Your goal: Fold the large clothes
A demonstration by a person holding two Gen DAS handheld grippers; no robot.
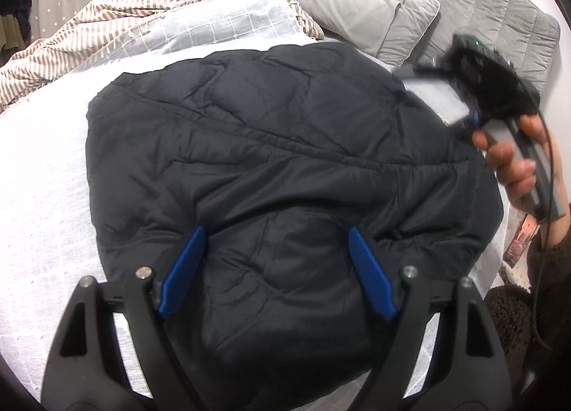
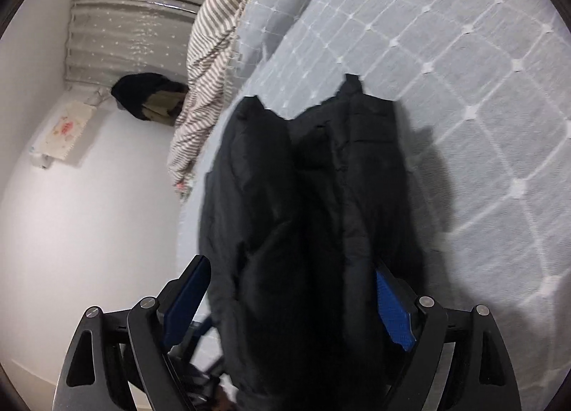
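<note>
Black puffer jacket [image 1: 278, 146] lies folded on the bed [image 1: 46, 175], directly under and ahead of the left gripper [image 1: 274, 271], jaws wide, nothing held. Right gripper [image 2: 292, 300] (blurred in the left view) is open too; padding sits between its jaws, ungripped. Only the right view shows the jacket's long axis running away from that gripper.

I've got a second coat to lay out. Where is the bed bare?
Bare sheet lies left of the black jacket, below the striped duvet. The far right is crowded: pillow, right gripper and hand.
</note>
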